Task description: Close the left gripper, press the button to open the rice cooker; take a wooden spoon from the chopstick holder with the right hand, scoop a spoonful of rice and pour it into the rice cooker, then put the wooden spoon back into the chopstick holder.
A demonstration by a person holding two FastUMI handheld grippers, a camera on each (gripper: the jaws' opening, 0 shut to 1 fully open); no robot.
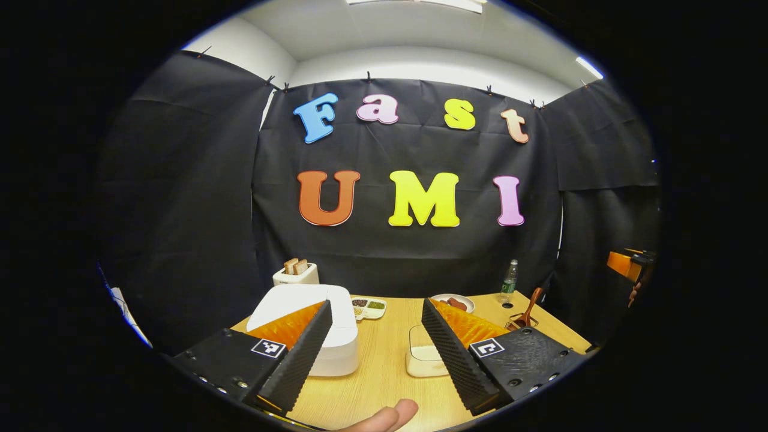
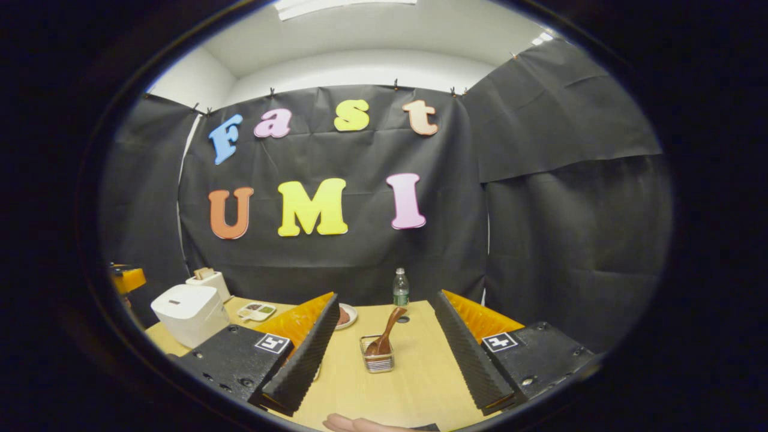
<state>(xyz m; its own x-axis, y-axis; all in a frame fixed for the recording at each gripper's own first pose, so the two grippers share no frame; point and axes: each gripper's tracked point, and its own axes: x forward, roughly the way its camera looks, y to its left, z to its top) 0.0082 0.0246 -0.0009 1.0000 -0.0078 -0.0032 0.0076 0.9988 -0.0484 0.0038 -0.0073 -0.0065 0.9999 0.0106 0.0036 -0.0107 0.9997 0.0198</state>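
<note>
Both claws are spread wide with nothing in them. The left claw (image 1: 375,342) hangs over the tabletop (image 1: 384,372), with the white rice cooker (image 1: 336,327), lid down, just behind its left finger. The right claw (image 2: 384,351) points at the chopstick holder (image 2: 377,360), where the wooden spoon (image 2: 387,336) leans. A water bottle (image 2: 400,288) stands farther back.

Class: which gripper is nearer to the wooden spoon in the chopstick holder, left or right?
Right. The right gripper faces the wooden spoon in the chopstick holder straight ahead, between its open fingers. The left gripper sits before the rice cooker, the spoon off to its right.
</note>
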